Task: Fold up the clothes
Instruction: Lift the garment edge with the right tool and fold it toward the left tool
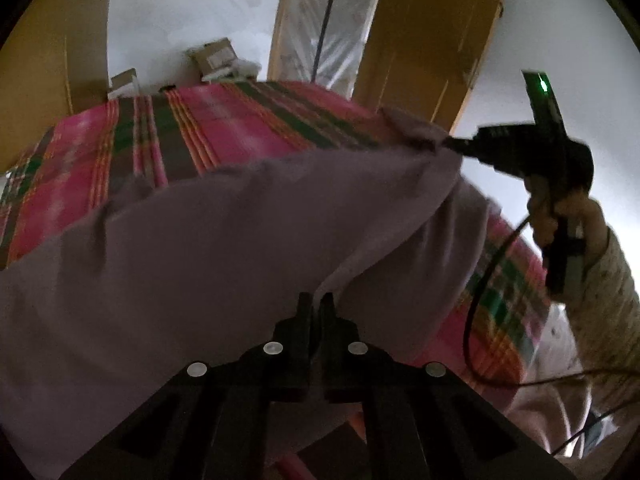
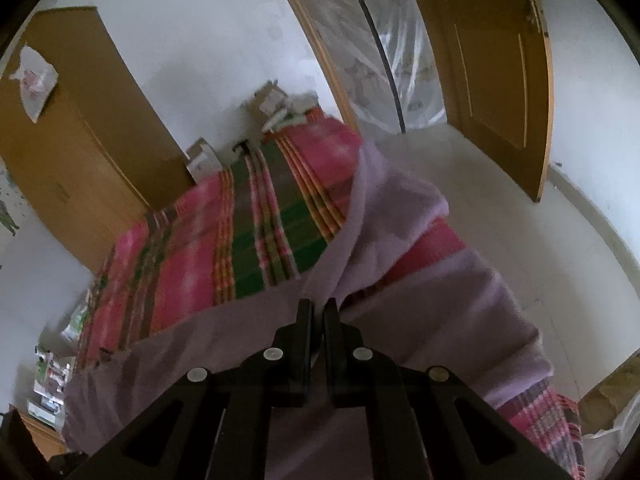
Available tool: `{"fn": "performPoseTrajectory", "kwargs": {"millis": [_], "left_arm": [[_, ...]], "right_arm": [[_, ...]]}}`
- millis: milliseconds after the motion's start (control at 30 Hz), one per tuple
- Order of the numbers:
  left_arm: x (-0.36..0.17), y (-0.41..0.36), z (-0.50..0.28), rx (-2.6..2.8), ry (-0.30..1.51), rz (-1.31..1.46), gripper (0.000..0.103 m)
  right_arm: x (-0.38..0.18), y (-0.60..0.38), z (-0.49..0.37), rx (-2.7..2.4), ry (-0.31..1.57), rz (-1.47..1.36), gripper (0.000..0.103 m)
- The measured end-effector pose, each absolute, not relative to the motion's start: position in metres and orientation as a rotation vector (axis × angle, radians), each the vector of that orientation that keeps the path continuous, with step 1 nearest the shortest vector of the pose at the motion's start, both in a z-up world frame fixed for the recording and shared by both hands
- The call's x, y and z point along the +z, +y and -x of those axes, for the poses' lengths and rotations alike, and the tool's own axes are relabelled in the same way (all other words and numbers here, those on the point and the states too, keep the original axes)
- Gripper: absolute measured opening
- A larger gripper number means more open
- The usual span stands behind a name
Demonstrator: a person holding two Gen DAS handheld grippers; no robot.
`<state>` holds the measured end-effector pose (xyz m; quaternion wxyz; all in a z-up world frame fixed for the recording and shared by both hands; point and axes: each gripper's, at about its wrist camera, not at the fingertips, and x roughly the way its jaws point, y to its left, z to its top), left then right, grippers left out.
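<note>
Pale lilac cloth garment [image 1: 224, 248]: lifted above the pink, green and orange plaid bedspread [image 1: 224, 128], spanning the lower half of the left wrist frame; in the right wrist frame it drapes from centre to lower right.

Left gripper [image 1: 316, 302]: lower centre, its 2 black fingers clenched on a pinch of the lilac cloth.

Right gripper [image 2: 317, 307]: lower centre of its own frame, fingers clamped on a cloth edge; also seen at right of the left wrist frame, gripped by a hand [image 1: 568, 216].

Wooden door [image 2: 496, 64]: upper right, standing ajar.

Wooden wardrobe [image 2: 68, 152]: upper left.
</note>
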<state>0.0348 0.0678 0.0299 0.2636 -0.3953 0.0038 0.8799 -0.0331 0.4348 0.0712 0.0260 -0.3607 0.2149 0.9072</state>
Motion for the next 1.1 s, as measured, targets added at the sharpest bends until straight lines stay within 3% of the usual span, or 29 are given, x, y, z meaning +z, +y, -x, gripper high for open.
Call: {"fn": "performPoseTrajectory", "kwargs": {"millis": [400, 933, 1100], "left_arm": [[0.061, 0.051, -0.052, 2.391, 0.012, 0.941, 0.004], [0.008, 0.072, -0.066, 2.257, 0.116, 1.124, 0.003], [0.001, 0.072, -0.065, 2.243, 0.088, 1.154, 0.003]], "right_arm": [[0.110, 0.429, -0.021, 2.883, 0.626, 0.936, 0.005], [0.019, 0.464, -0.061, 2.678, 0.847, 1.084, 0.005], [0.013, 0.462, -0.059, 2.676, 0.823, 1.105, 0.005]]}}
